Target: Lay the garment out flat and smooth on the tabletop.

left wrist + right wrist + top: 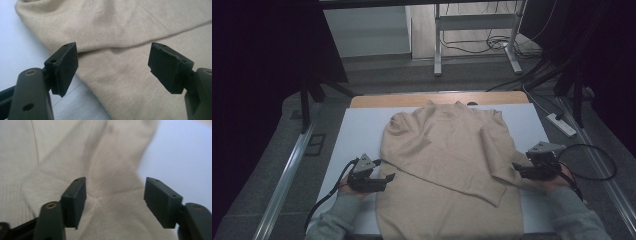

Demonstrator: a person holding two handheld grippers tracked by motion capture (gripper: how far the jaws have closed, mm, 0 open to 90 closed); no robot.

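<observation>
Dim grey flooring and trailing cables fill the top of the high view, beyond a pale blue surface (357, 130) with a wooden strip along its far edge; a beige sweater (447, 160) lies flat across the centre of the frame, collar toward the top, one sleeve (437, 177) folded diagonally over the body from lower left toward lower right; at lower left the left gripper (384, 178) rests just beside the sweater's side edge, its jaws standing apart with nothing between them; the left gripper view shows the same pads wide over the sweater's edge (120, 65) and the sleeve fold; at centre right the right gripper (518, 170) sits at the other sleeve (502, 150), jaws open and clamping nothing, while the right gripper view shows blurred knit (110, 195) bunched between its parted pads.
</observation>
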